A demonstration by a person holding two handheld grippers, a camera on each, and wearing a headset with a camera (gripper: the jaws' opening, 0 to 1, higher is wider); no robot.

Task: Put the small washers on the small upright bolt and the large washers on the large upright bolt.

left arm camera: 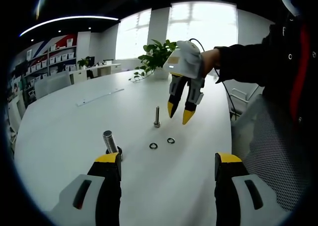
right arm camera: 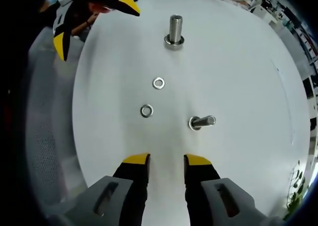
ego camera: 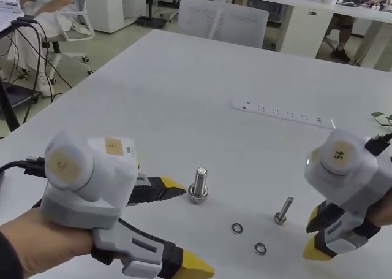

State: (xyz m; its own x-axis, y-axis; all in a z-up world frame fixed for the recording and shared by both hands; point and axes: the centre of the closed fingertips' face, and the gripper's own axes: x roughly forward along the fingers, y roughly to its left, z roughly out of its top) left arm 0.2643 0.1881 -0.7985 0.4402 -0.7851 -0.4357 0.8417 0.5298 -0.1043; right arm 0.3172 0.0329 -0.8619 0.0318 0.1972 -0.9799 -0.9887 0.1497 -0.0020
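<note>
While nothing is held as yet, an onlooker at the bench would read the scene thus:
Table point(ego camera: 184, 95): white; carries all the task's parts.
Left gripper point(left arm camera: 168, 158): jaws spread wide, empty.
Right gripper point(right arm camera: 167, 159): jaws narrowly parted, empty, raised over the table.
Large bolt point(ego camera: 199, 184): upright, just ahead of one left jaw tip; a ring sits at its base, washer or head, cannot tell.
Small bolt point(ego camera: 283, 210): stands on its head near the right jaws, shank bare.
Washers point(ego camera: 237, 228): two small rings, flat on the table between the bolts, apart from each other.
Handling: probably light, stiff, slick steel lying flush; best pinched across the outer rim, since a loose nip could flick one away.
Holders: the bolts serve as posts; the washers lie loose, in no tray.
</note>
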